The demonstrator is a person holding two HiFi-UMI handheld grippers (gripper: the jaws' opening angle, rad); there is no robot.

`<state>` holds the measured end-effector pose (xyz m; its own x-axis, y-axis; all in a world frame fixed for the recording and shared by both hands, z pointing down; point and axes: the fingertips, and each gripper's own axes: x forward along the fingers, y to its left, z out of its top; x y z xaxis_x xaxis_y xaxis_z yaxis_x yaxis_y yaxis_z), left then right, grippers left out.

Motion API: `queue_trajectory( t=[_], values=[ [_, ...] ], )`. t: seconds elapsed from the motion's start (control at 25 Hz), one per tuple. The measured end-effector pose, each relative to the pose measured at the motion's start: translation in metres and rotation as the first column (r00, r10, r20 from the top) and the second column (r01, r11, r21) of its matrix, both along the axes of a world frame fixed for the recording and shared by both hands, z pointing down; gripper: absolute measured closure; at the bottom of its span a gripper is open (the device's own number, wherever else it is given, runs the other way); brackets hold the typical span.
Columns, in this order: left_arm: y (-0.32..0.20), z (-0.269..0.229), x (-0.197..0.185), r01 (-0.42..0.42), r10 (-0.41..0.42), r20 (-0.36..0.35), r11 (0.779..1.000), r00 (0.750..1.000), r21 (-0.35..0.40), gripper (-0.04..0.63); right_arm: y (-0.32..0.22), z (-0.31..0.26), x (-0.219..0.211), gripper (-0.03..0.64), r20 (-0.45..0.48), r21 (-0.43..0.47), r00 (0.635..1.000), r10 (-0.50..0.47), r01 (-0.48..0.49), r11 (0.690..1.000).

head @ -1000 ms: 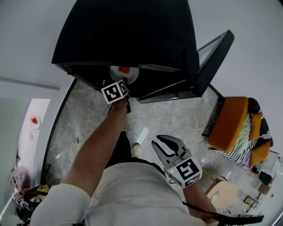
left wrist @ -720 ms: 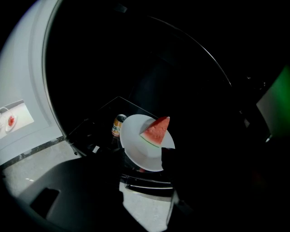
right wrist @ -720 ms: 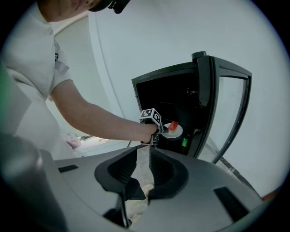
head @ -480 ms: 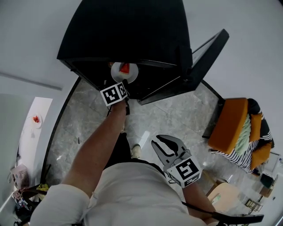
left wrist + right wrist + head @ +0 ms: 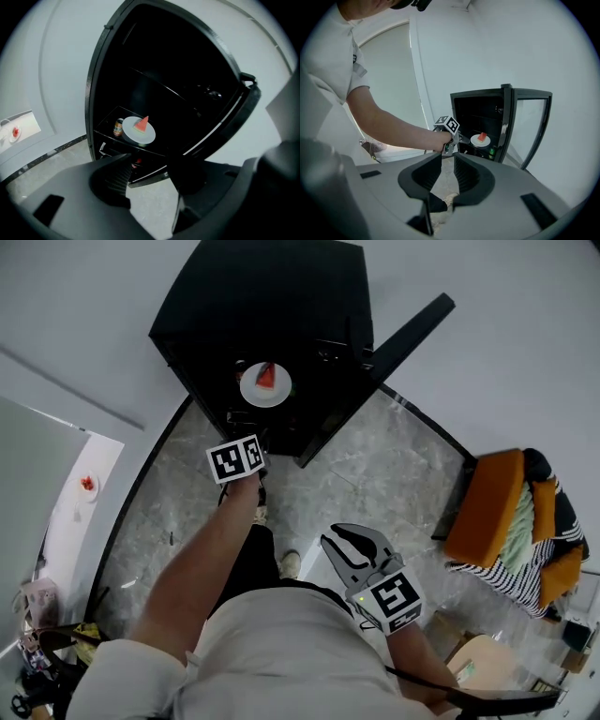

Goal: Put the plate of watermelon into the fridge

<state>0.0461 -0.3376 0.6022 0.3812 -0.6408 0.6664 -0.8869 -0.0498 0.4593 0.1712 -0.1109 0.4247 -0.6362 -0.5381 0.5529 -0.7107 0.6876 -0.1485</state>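
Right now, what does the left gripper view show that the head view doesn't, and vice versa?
Only the left gripper view: the left gripper with its jaws apart and empty, and the shelf above the plate. Only the head view: the right gripper near the person's torso, and an orange chair. Both: the watermelon on the plate inside the open fridge.

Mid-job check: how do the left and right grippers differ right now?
The left gripper is held out toward the open fridge, short of the plate on its shelf; the right gripper is back by the person's torso. The left gripper's jaws stand wide apart; the right gripper's show only a narrow gap. Both are empty, and each carries a marker cube.
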Motion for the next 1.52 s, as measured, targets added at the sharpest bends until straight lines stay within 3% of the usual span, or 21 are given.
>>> queue_trajectory(
  t=[0.32, 0.48, 0.6, 0.76, 0.92, 1.2, 1.52],
  values=[
    [0.12, -0.05, 0.003, -0.107, 0.108, -0.033, 0.994, 0.994, 0.031, 0.348, 0.062, 0.004, 0.003, 0.526, 0.036, -0.003, 0.999, -0.037, 0.037, 0.999],
    [0.18, -0.072, 0.001, -0.203, 0.205, -0.037, 0.978, 0.978, 0.043, 0.35, 0.086, 0.005, -0.006, 0.526, 0.051, -0.007, 0.997, -0.062, 0.063, 0.998],
    [0.219, -0.095, 0.001, -0.298, 0.304, -0.072, 0.951, 0.95, 0.075, 0.351, 0.095, -0.001, -0.016, 0.531, 0.068, 0.004, 0.996, -0.064, 0.064, 0.998],
    [0.272, -0.132, 0.0, -0.432, 0.447, -0.169, 0.894, 0.878, 0.122, 0.356, 0.103, -0.011, -0.036, 0.538, 0.071, 0.032, 0.996, -0.055, 0.053, 0.998],
    [0.318, -0.164, -0.025, -0.503, 0.531, -0.189, 0.846, 0.826, 0.177, 0.371, 0.119, -0.015, -0.063, 0.551, 0.056, 0.04, 0.998, -0.04, 0.038, 0.998],
    [0.375, -0.196, -0.099, -0.552, 0.597, -0.142, 0.792, 0.79, 0.262, 0.419, 0.156, -0.027, -0.132, 0.572, 0.077, 0.043, 0.997, -0.002, -0.001, 0.999],
    [0.435, -0.191, -0.169, -0.622, 0.663, -0.154, 0.744, 0.732, 0.246, 0.489, 0.205, -0.026, -0.204, 0.584, 0.054, 0.042, 0.998, 0.018, -0.021, 0.999]
  ],
)
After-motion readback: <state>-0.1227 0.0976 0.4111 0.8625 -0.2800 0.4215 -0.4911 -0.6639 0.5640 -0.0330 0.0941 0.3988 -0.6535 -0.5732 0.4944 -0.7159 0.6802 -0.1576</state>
